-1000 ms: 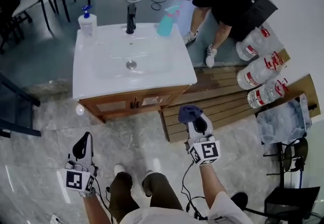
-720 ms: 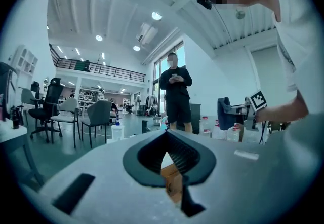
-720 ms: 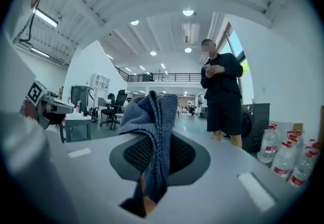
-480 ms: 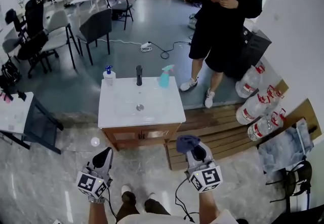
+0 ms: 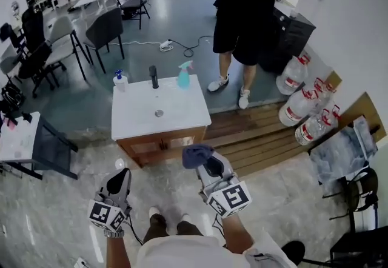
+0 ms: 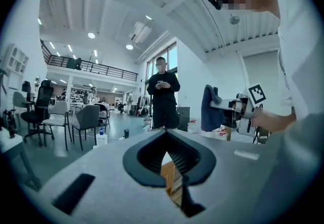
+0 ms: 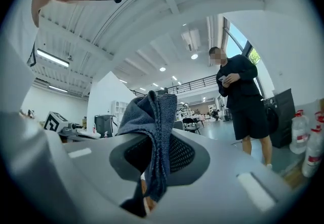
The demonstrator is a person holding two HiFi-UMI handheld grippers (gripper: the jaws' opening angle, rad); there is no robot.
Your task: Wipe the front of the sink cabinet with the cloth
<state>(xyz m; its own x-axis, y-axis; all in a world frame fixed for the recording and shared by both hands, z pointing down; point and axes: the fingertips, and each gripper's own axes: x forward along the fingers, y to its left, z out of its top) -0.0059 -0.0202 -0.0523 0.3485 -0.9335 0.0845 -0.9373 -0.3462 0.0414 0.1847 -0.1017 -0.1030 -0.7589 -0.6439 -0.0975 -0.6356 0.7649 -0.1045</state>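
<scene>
Bottom left of the head view: left gripper (image 5: 122, 174), jaws drawn together with nothing between them, aimed up-frame. Black-and-white square marker on its cube, no lettering. In the left gripper view, only a thin slit below the meeting tips, with wood showing through.

Bottom centre, slightly higher: right gripper (image 5: 205, 162), clamped on the dark blue cloth (image 5: 195, 154). Seen in the right gripper view as a folded bunch of cloth (image 7: 153, 132) standing up out of the closed jaws and hanging down past them.

Bare marbled floor (image 5: 54, 224) around the feet and leftward, open up to the cabinet.

Just above the cloth: wooden front of the sink cabinet (image 5: 159, 146), near frame centre; contact between cloth and wood not clear. White sink top (image 5: 176, 116) overhanging the front. Along its far edge, a pump bottle (image 5: 120, 80), black faucet (image 5: 153, 76) and teal spray bottle (image 5: 183, 74); no print legible.

Right of the cabinet: wooden planks (image 5: 260, 133) hard against its side. Beyond, at right: water jugs (image 5: 298, 106) with red labels, too small to read.

Top centre: a standing person (image 5: 245, 12) in black. Upper left: chairs (image 5: 100, 30) on open grey floor.
</scene>
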